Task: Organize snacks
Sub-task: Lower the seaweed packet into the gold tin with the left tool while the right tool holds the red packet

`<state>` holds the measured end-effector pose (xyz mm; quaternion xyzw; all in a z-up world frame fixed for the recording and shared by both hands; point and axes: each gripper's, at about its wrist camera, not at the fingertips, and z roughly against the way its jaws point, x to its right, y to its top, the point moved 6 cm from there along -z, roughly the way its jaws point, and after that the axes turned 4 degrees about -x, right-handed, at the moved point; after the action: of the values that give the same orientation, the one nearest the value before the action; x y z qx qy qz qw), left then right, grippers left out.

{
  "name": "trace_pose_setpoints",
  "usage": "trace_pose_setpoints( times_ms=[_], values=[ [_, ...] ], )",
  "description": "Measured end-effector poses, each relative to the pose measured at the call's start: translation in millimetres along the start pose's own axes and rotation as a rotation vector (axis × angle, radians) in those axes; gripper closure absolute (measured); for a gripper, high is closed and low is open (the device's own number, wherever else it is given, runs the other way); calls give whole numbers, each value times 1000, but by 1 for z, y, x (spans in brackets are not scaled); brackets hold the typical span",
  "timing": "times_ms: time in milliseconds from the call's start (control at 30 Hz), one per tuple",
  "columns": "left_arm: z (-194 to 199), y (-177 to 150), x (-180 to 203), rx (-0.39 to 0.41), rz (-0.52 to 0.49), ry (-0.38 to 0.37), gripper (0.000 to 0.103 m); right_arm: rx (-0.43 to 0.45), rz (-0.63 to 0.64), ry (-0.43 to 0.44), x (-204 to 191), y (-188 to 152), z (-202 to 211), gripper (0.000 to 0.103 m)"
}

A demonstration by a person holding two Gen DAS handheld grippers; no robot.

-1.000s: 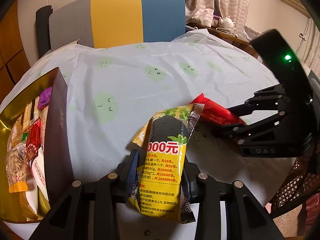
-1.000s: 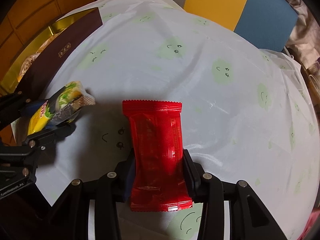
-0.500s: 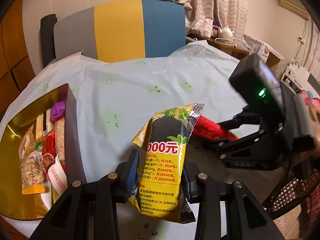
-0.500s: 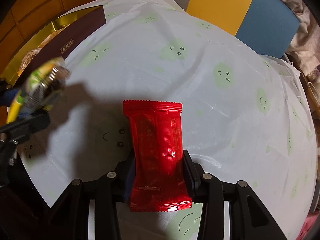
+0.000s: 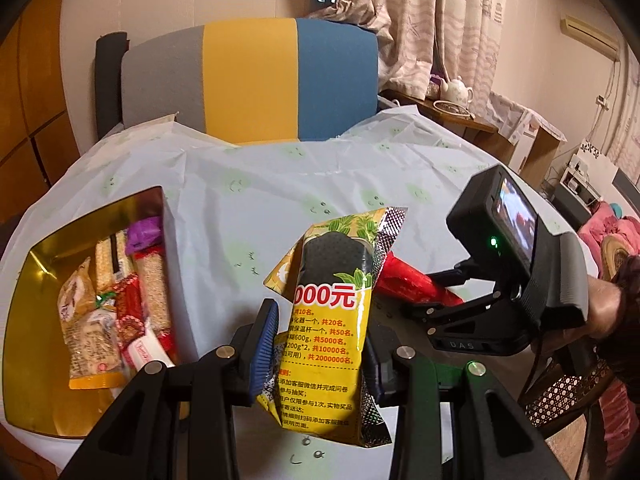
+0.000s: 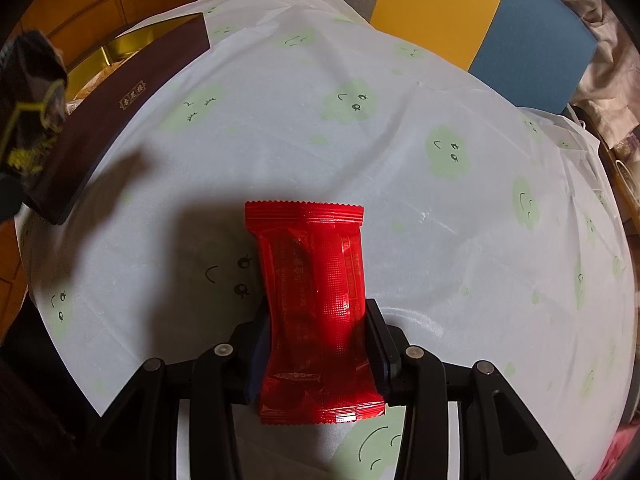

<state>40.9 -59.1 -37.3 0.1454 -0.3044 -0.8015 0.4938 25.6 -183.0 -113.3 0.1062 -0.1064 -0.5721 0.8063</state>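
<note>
My left gripper (image 5: 318, 354) is shut on a yellow and black snack packet (image 5: 330, 320), held upright above the table. To its left stands a gold-lined box (image 5: 36, 276) with a dark outer wall, holding several wrapped snacks (image 5: 116, 300). My right gripper (image 6: 316, 354) is shut on a red snack packet (image 6: 316, 300) just over the tablecloth. The left wrist view shows that red packet (image 5: 408, 280) and the right gripper body (image 5: 480, 312) at the right. In the right wrist view the yellow packet (image 6: 28, 108) hangs dark and blurred at the far left, above the box wall (image 6: 132, 96).
A round table under a pale cloth with green faces (image 6: 400, 140) fills both views. A grey, yellow and blue chair back (image 5: 252, 80) stands behind it. A side table with a white teapot (image 5: 458, 92) is at the back right. A person's hand (image 5: 600, 312) grips the right tool.
My left gripper has risen with the yellow packet, so more of the box's inside and the room shows. The right gripper and red packet have stayed where they were.
</note>
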Motion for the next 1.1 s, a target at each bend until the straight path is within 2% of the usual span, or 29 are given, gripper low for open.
trace_pose_setpoints(
  times_ms=[200, 367, 533, 667, 833, 900, 1033, 1100],
  values=[
    [10, 3, -15, 12, 33, 6, 64, 3, 2, -1, 0, 1, -5, 60],
    [24, 10, -47, 26, 126, -13, 64, 4, 3, -3, 0, 1, -6, 60],
    [46, 14, -115, 53, 313, 5, 64, 7, 11, -12, 0, 2, -9, 60],
    [60, 0, -179, 56, 466, 96, 64, 10, 21, -22, -2, 3, -10, 61],
    [56, -32, -240, 8, 655, 159, 64, 12, 31, -34, -2, 4, -11, 61],
    [46, -44, -251, -16, 718, 145, 64, 13, 30, -35, -2, 5, -11, 60],
    [22, -55, -263, -59, 779, 143, 64, 13, 28, -33, -1, 6, -12, 60],
    [8, -59, -266, -108, 799, 145, 62, 14, 26, -33, -2, 6, -14, 60]
  ],
)
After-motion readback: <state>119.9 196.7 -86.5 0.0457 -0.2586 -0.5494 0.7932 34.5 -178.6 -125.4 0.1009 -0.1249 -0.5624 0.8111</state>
